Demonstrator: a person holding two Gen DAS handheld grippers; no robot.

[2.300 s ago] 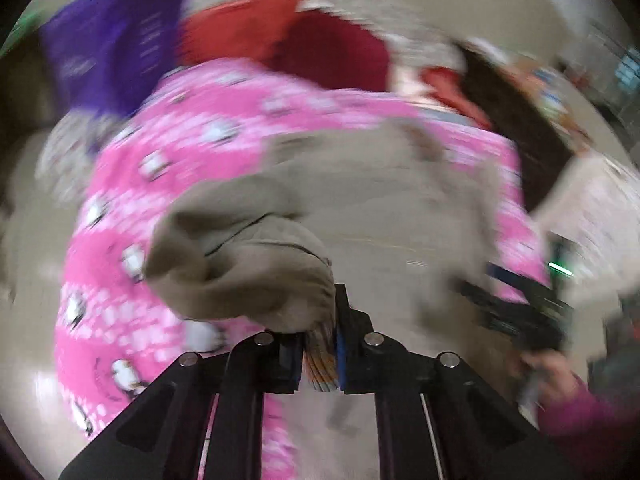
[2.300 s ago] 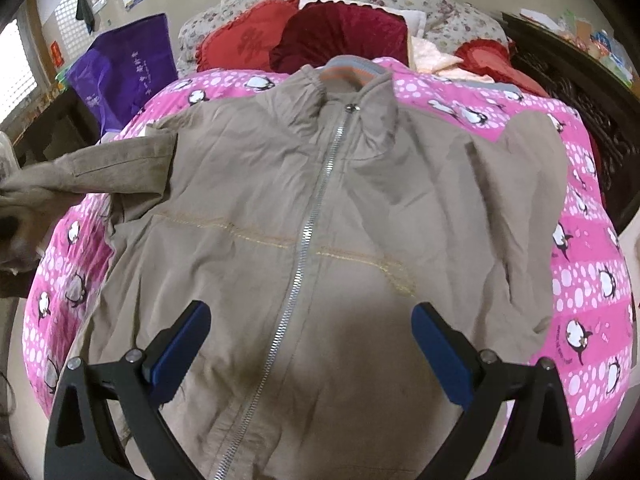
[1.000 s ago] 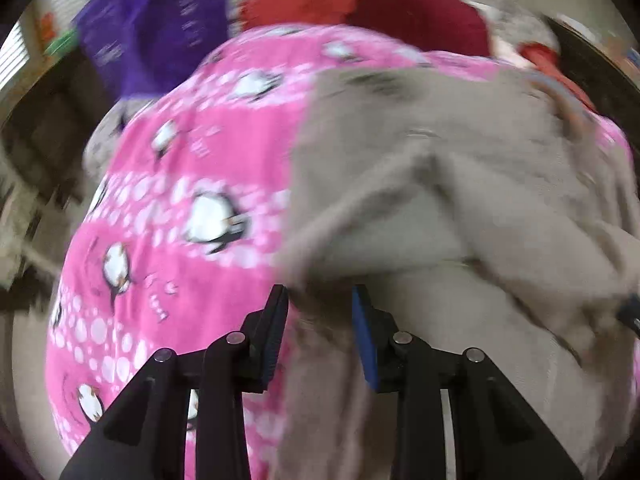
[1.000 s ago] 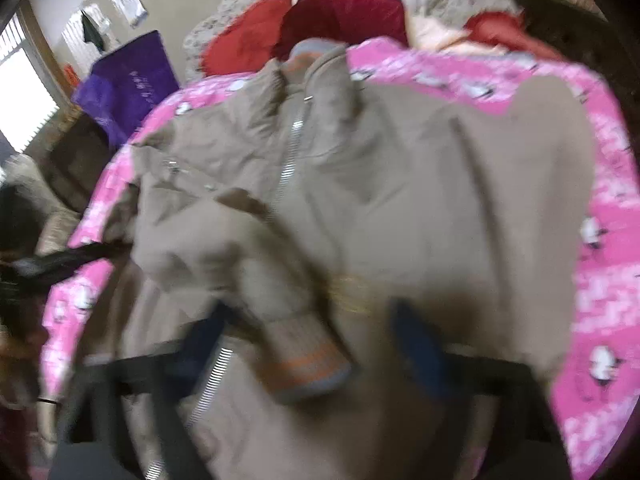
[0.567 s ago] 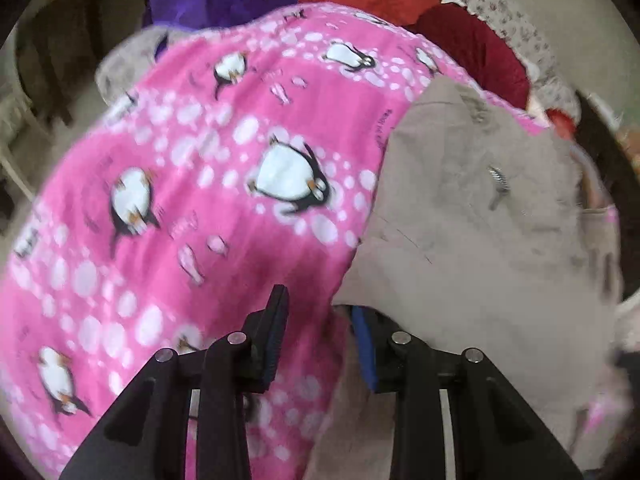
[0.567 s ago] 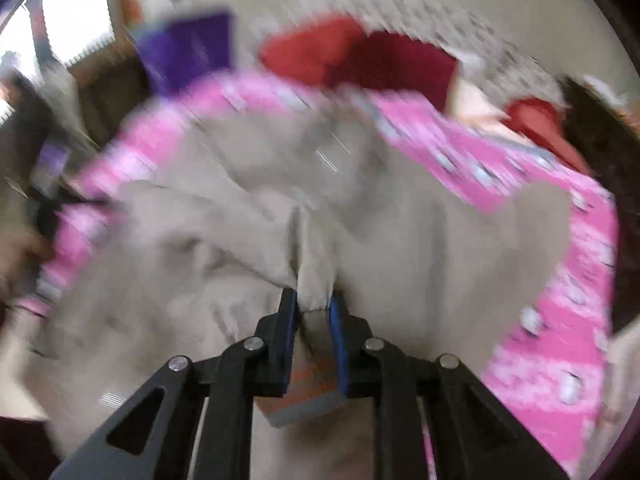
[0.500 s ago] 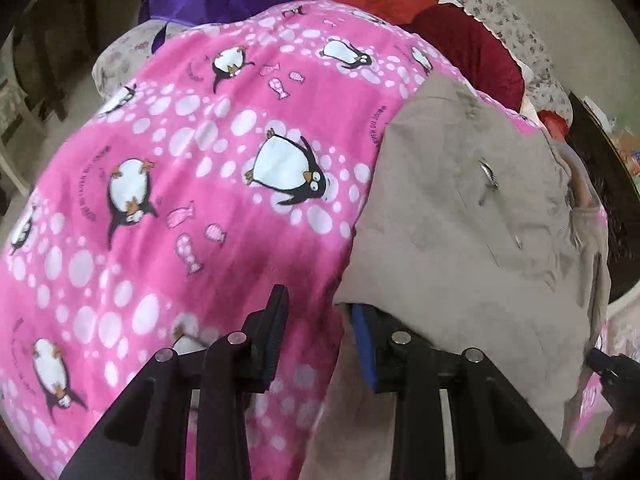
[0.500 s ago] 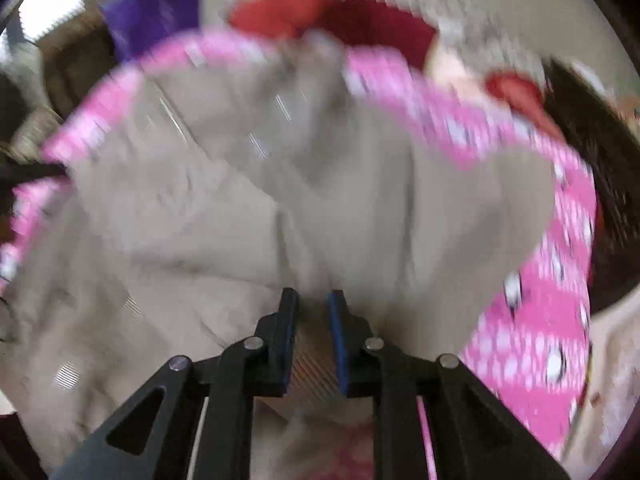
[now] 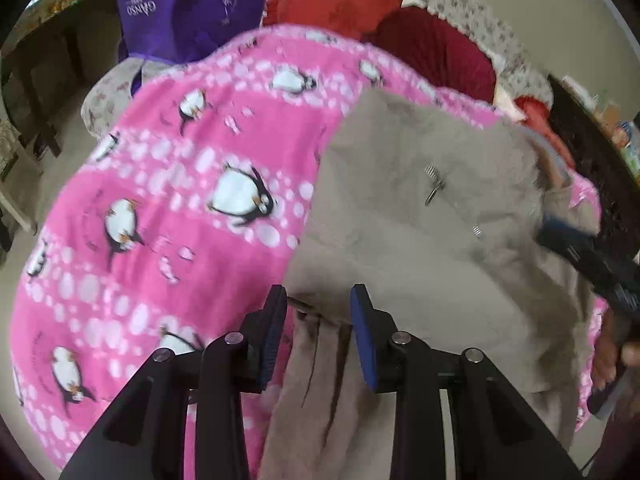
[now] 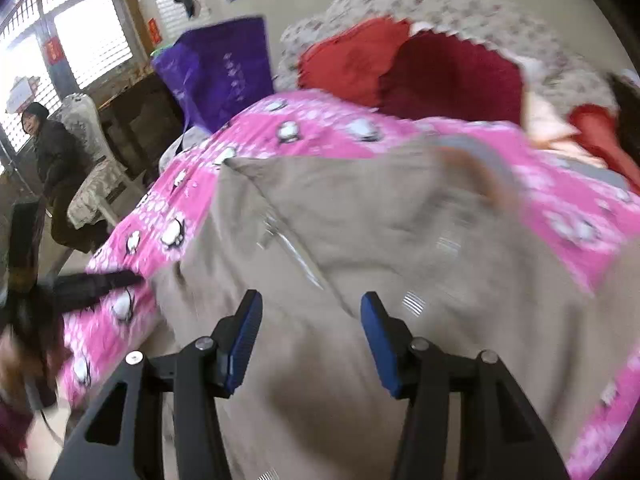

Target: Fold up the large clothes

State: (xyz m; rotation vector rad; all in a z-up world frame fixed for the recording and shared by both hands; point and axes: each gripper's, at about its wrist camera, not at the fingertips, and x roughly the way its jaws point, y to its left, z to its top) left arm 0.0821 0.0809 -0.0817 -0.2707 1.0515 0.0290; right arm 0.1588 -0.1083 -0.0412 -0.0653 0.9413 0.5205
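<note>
Left gripper (image 9: 319,322) jaws apart, straddling jacket (image 9: 420,240) edge; right gripper (image 10: 311,332) jaws apart over jacket. Jacket: tan, rumpled, partly folded on pink penguin blanket (image 9: 160,208) on bed. Only right view shows seated person (image 10: 52,160).

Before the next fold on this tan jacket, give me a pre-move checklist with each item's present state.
1. Left tongs open, nothing clamped: ok; jacket edge lies between the pads, ungripped.
2. Right tongs open over the jacket: ok.
3. Left side folded across the front: ok, one straight fold edge against the pink blanket.
4. Right sleeve folded in: cannot tell, blurred.
5. Jacket fully on the bed: not ok, the lower part hangs over the near edge.
6. Zipper closed: cannot tell.
</note>
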